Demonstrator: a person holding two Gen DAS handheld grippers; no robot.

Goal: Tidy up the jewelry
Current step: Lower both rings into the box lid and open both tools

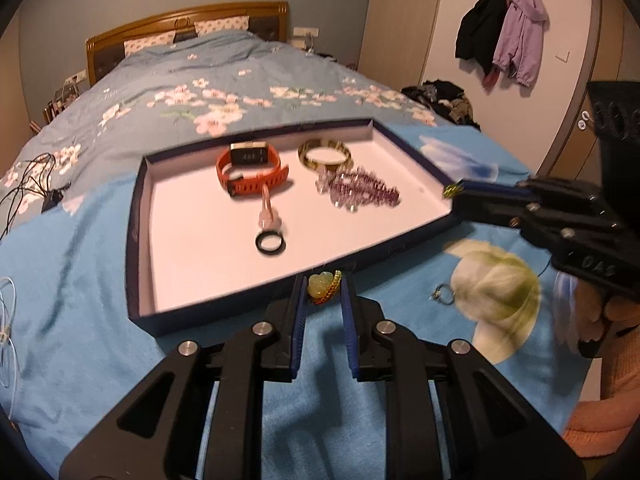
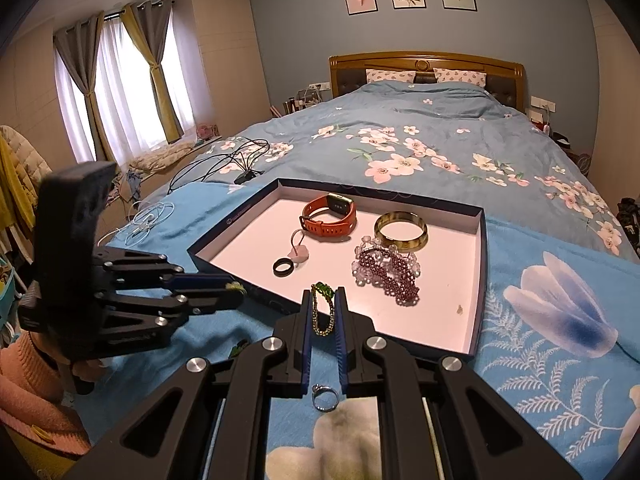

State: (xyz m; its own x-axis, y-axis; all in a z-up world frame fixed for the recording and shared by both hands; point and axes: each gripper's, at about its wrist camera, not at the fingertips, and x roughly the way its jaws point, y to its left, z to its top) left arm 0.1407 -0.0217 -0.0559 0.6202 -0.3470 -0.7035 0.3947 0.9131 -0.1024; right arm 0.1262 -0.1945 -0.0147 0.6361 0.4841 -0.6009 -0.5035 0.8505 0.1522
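Two grippers both carry jewelry near the tray (image 2: 482, 280), which sits on the bed (image 2: 460, 128). Left gripper (image 1: 324, 292): fingers pinching a yellow-green pendant (image 1: 318, 285) with beaded cord, just at the tray's near rim. Right gripper (image 2: 323, 300): fingers pinching a gold chain (image 2: 322, 312) with green bead top, dangling just over the tray's near edge. Already inside tray: orange watch (image 2: 330, 216), gold bangle (image 2: 401, 230), purple bead bracelet (image 2: 386, 270), black ring (image 2: 284, 267) beside a pink charm (image 2: 300, 254). Silver ring (image 2: 325, 396) lies on the bed short of the tray, not yet collected. To do this step well, I'd carry each piece past the rim to bare tray floor, lower until it rests, then spread the fingers; keep chain apart from the bead bracelet to avoid tangling, and keep the two grippers clear of each other.
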